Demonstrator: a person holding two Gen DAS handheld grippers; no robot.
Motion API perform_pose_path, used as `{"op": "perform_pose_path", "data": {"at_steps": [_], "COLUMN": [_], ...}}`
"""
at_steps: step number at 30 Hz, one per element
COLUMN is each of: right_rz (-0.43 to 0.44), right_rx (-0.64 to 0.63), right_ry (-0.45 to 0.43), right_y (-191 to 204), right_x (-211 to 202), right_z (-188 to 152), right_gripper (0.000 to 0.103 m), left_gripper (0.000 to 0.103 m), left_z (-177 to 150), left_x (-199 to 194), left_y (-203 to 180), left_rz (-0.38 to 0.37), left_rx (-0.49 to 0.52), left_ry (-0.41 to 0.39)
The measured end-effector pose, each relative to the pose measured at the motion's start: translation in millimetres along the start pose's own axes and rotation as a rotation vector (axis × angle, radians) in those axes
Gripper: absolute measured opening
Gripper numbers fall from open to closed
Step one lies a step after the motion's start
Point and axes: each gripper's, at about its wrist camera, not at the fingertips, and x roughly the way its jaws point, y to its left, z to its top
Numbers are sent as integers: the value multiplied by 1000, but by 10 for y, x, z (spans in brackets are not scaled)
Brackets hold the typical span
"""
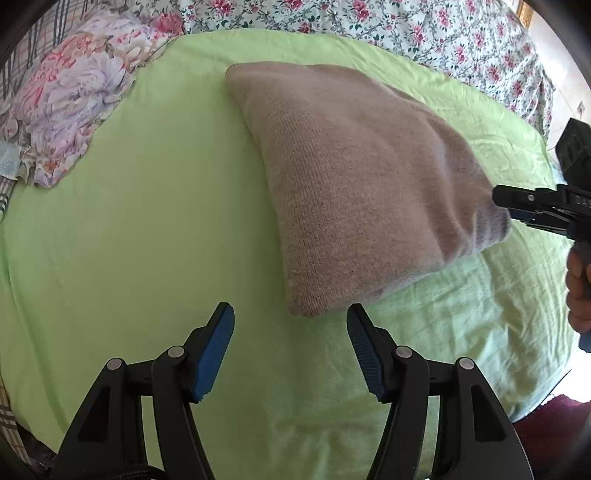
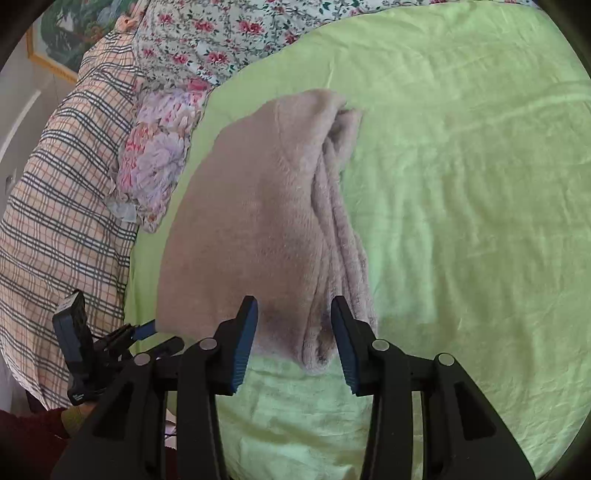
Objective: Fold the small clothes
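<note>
A folded beige knitted garment (image 1: 343,184) lies on a light green sheet (image 1: 129,221). My left gripper (image 1: 291,314) is open and empty, its fingertips just short of the garment's near corner. My right gripper (image 2: 293,306) is open, its jaws standing either side of the garment's layered edge (image 2: 321,332) without closing on it. In the left wrist view the right gripper (image 1: 502,206) comes in from the right and touches the garment's right corner. The garment also fills the middle of the right wrist view (image 2: 258,221). The left gripper (image 2: 144,328) shows at the lower left there.
A floral pillow (image 1: 70,99) lies at the sheet's left edge. A floral bedspread (image 1: 406,26) runs along the far side. A plaid fabric (image 2: 62,192) lies beyond the pillow. The sheet's near right edge drops to a dark red floor (image 1: 554,417).
</note>
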Motion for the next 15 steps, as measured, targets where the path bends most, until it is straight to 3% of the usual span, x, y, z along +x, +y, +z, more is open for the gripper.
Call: {"op": "perform_pose_path", "data": {"at_steps": [3, 5, 7, 9, 12, 15], "right_rz": [8, 18, 20, 47, 98, -7], "right_rx": [-26, -31, -41, -66, -128, -186], "right_ry": [-3, 1, 12, -17, -92, -56], "right_y": [61, 77, 103, 177, 301, 254], "right_x": [43, 70, 68, -69, -387, -390], "right_z": [-27, -21, 1, 33, 70, 77], "right_gripper": [43, 37, 8, 8, 7, 7], "left_gripper": [50, 45, 39, 14, 10, 8], "left_z": [36, 69, 100, 108, 99, 76], "left_x": [72, 90, 57, 39, -4, 14], "left_y": [-10, -20, -52, -84, -81, -22], "left_rz": [4, -6, -16, -20, -13, -37], "left_rx": [-10, -20, -18, -5, -41, -105], "left_ry": [-6, -6, -20, -23, -27, -4]}}
